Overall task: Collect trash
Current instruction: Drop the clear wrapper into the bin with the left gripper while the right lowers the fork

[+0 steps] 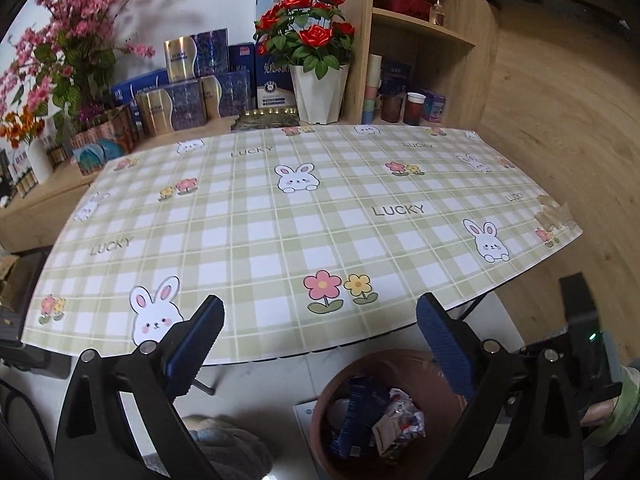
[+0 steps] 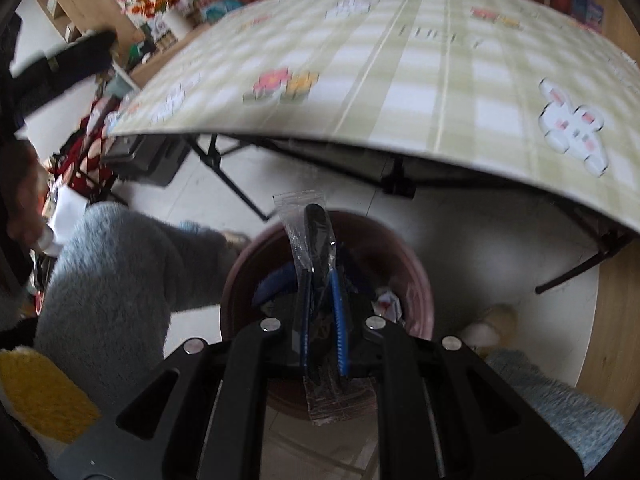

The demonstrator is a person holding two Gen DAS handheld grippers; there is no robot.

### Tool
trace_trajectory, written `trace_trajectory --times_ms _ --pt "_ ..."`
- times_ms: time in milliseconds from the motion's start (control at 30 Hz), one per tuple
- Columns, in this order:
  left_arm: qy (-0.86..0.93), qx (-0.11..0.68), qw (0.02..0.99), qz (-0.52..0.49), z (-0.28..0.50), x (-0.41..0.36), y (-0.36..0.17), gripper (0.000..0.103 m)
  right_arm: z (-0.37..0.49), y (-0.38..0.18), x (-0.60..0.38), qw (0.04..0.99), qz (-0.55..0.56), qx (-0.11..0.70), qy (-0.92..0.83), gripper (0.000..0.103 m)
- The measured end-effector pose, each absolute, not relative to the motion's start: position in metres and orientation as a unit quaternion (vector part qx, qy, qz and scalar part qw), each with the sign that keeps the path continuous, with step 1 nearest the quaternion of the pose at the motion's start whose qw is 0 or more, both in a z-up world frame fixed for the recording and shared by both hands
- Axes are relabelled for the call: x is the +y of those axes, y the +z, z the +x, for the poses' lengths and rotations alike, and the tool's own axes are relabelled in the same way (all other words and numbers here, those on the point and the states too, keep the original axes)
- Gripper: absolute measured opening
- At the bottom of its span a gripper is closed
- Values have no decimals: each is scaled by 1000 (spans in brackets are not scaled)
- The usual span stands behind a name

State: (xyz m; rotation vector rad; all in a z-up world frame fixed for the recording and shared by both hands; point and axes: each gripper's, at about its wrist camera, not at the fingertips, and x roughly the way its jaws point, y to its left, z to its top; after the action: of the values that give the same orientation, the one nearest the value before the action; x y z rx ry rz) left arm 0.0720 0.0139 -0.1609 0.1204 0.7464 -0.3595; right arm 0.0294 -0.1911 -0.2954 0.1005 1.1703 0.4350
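Note:
In the left wrist view my left gripper (image 1: pixel 320 304) is open wide over the near edge of the table (image 1: pixel 280 220), with nothing between its blue pads. Below it on the floor stands a brown round bin (image 1: pixel 320 412) holding a blue wrapper (image 1: pixel 356 404) and crumpled wrappers (image 1: pixel 400 416). In the right wrist view my right gripper (image 2: pixel 322 276) is shut on a clear plastic packet (image 2: pixel 298 216) with a dark item inside. It hangs right above the bin (image 2: pixel 424 292), in front of the table's edge.
The table (image 2: pixel 400 80) has a green checked cloth and black folding legs (image 2: pixel 224 176). Boxes (image 1: pixel 192 96), a pot of red roses (image 1: pixel 316 64) and a wooden shelf (image 1: pixel 424 32) line its far side. A person's fuzzy grey-blue sleeve (image 2: pixel 112 272) is left of the bin.

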Motion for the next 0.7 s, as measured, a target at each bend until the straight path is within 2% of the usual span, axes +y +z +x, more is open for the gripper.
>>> trace_trajectory --times_ms 700 --pt "-155 358 918 70 71 16 -162 95 39 -330 -196 776 69 601 181 14"
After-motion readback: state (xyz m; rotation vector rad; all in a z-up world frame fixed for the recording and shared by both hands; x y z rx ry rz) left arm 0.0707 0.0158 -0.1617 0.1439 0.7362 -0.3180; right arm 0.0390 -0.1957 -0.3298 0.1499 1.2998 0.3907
